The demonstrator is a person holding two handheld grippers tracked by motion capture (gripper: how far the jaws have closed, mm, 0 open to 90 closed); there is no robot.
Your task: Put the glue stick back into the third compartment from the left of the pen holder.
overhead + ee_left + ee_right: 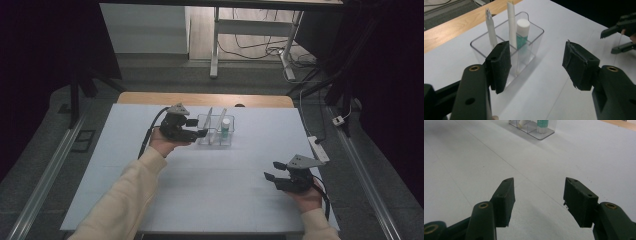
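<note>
**Clear pen holder: light, slick, easy to tip**

Because the clear organizer (506,47) is thin, hard plastic with glossy walls and rounded corners, I judge it light, stiff and slippery, likely to skid on the smooth white bench (210,175) if I nudge it. It stands near the far edge of the bench, and my left gripper (196,128) sits just beside its left wall, fingers (499,66) released with nothing between them; one foam-faced pad is close in front of the near wall, though I cannot tell if it touches.

Inside the organizer, two slim white pens (512,25) lean upright against the dividers, and a short glue stick (522,33) with a white cap and teal label stands in the right-hand compartment. All three look light and rigid; the pens are smooth and narrow, so I would pinch one by its upper shaft, above the organizer's rim, and lift straight up to avoid tipping the box.

Well away from the organizer, near the bench's front right, my right gripper (274,170) hovers with fingers (504,201) spread wide and empty.
</note>
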